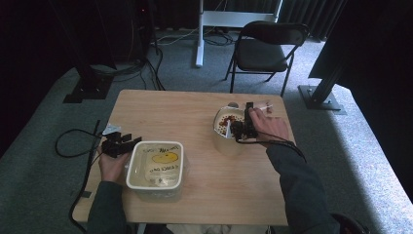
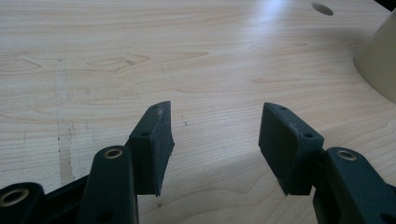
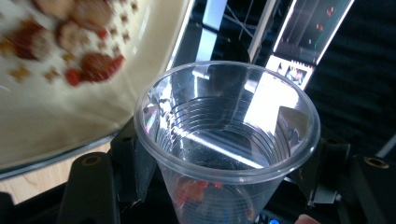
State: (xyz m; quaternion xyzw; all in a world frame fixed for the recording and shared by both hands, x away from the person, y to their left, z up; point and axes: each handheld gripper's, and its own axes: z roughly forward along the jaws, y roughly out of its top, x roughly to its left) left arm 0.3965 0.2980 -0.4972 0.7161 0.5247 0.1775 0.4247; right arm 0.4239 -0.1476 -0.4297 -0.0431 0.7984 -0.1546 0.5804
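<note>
A clear plastic cup [image 3: 224, 121] is tipped on its side, and my right gripper [image 3: 226, 140] is shut on it. It hangs at the rim of a round cream tub [image 3: 56, 107] that holds red and brown bits of food. In the high view the right gripper [image 1: 238, 127] sits over the tub [image 1: 229, 144] at the table's back right. My left gripper [image 1: 122, 142] stands open at the table's left edge, beside a lidded rectangular container [image 1: 158, 163] with a yellow label. Nothing lies between the left gripper's [image 2: 215, 109] jaws, just bare wood.
The wooden table [image 1: 185, 112] has a small round hole [image 1: 233, 104] behind the tub. The tub's wall [image 2: 378, 60] shows far right in the left gripper view. A folding chair [image 1: 265, 46] stands beyond the table. Cables [image 1: 73, 141] trail off the left edge.
</note>
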